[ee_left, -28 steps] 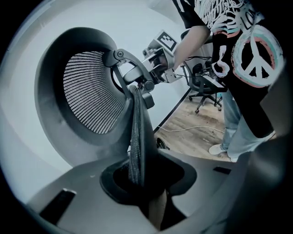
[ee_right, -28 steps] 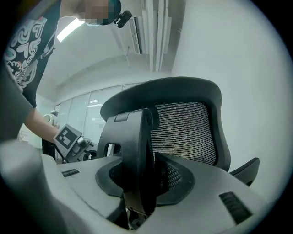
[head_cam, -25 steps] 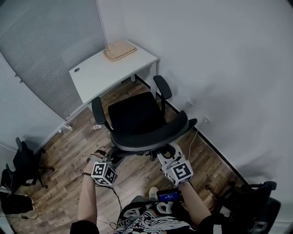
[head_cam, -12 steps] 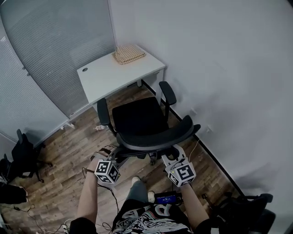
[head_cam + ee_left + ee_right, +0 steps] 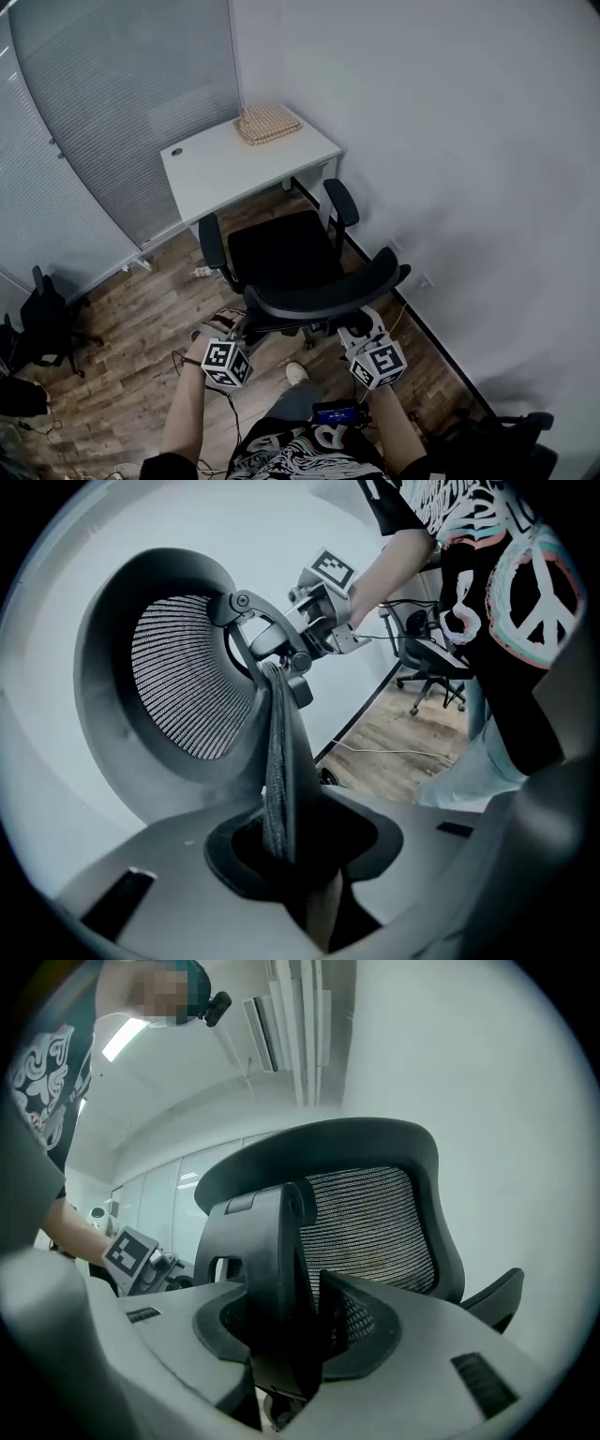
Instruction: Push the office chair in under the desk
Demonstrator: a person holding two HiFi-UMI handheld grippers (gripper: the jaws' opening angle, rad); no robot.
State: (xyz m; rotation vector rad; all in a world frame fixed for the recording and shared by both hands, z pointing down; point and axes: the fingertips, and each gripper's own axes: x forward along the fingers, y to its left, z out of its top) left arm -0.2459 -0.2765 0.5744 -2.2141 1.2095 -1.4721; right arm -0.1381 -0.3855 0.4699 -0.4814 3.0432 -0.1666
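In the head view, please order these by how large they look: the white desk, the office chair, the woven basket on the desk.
Largest: office chair and white desk look about alike; the chair is nearer the camera, so I do not rank them.
Smallest: woven basket, clearly.

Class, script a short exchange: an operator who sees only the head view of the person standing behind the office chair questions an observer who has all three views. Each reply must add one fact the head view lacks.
Operator: Is anything gripped on the left?
Observer: Yes. The left tongs are shut on the backrest, at its mesh edge.
Operator: And on the right?
Observer: The right tongs are clamped on the same backrest, on its black plastic frame.
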